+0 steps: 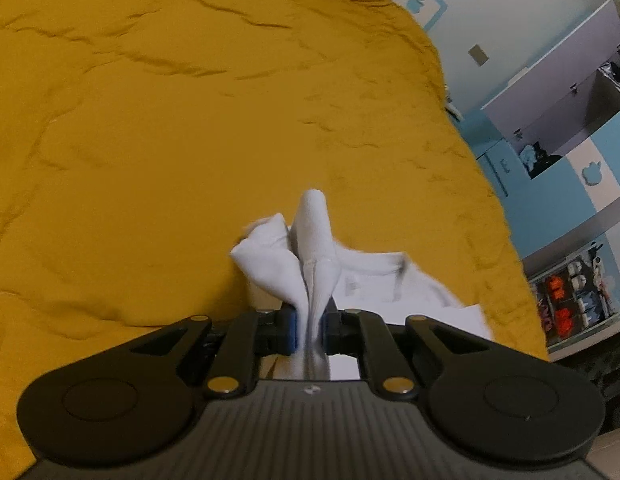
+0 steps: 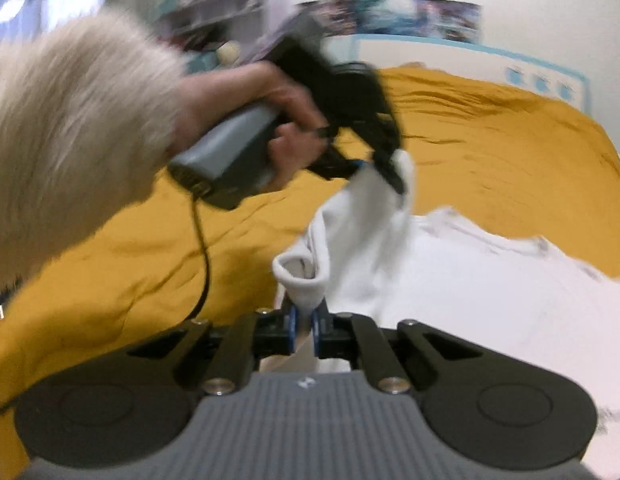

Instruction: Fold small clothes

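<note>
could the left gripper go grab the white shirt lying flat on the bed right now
Probably not yet. The left gripper is shut on the white sock, as is the right gripper. The shirt lies uncovered on the yellow bedspread, close by.

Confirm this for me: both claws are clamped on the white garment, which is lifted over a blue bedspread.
One detail is off: the bedspread is mustard yellow, not blue, as the left wrist view shows plainly. The rest stands: the left claw and right claw are both clamped on the white garment, lifted over it.
</note>
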A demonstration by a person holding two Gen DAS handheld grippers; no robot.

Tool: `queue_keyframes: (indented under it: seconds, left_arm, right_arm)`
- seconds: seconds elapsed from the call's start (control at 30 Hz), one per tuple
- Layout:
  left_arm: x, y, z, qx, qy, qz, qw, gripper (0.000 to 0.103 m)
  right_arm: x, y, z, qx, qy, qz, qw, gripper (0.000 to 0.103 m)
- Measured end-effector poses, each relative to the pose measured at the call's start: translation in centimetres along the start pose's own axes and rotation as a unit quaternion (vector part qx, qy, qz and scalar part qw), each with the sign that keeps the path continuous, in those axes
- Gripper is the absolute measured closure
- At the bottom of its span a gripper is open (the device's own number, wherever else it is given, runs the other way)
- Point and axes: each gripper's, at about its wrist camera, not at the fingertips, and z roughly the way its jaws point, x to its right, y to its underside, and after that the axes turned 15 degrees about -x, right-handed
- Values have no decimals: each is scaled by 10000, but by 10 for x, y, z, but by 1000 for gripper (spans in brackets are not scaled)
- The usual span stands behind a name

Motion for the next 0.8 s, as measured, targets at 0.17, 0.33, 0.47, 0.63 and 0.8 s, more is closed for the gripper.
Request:
queue_keyframes:
  seconds: [0.17, 0.33, 0.47, 0.63, 0.8]
  left_arm:
    - [62, 2, 21, 131, 92, 307, 9994, 91]
    - [122, 9, 53, 326, 263, 761, 9962, 91]
    - [167, 14, 88, 177, 322, 1039, 9939, 91]
    - [202, 20, 127, 5, 273, 1269, 9915, 91]
    - [225, 34, 162, -123, 70, 1447, 9894, 91]
  right_arm:
    - [76, 14, -44, 310, 16, 1003, 9945, 103]
    - [126, 39, -79, 536, 589, 1396, 9870, 103]
    - [166, 64, -101, 617, 798, 1967, 9753, 103]
    - [204, 103, -126, 618, 1101, 2320, 9645, 103]
    - [241, 135, -125, 526, 1098, 2942, 9480, 103]
